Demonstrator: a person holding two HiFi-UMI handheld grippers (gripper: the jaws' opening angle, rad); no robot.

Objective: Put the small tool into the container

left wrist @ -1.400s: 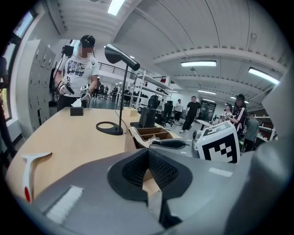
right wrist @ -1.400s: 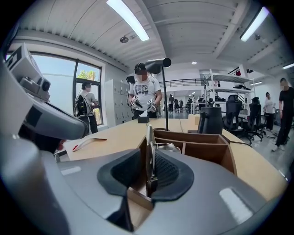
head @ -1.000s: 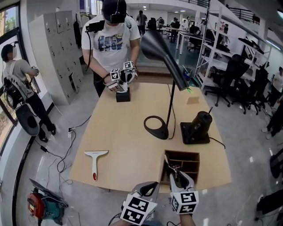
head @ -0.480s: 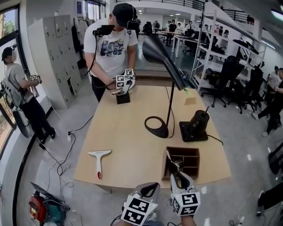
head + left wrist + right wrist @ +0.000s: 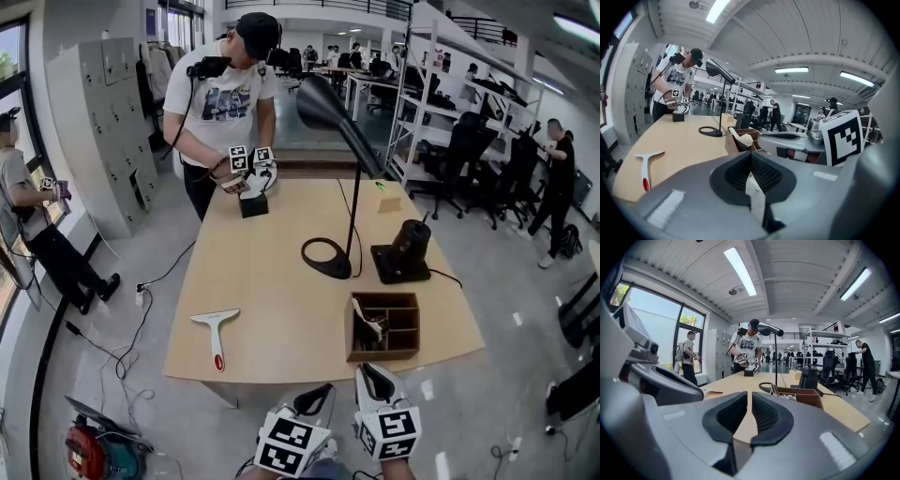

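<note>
Small tool [image 5: 369,330]: lies inside container [image 5: 418,323] on desk [image 5: 272,281], just beyond right gripper [image 5: 375,375] fingers, now closing on nothing. Left gripper [image 5: 317,396] fingers clenched, empty, alongside.

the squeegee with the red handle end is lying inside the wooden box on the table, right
Not inside it. The head view shows the squeegee lying flat on the table, apart from the wooden box and to its left. The rest of what you said holds.
</note>
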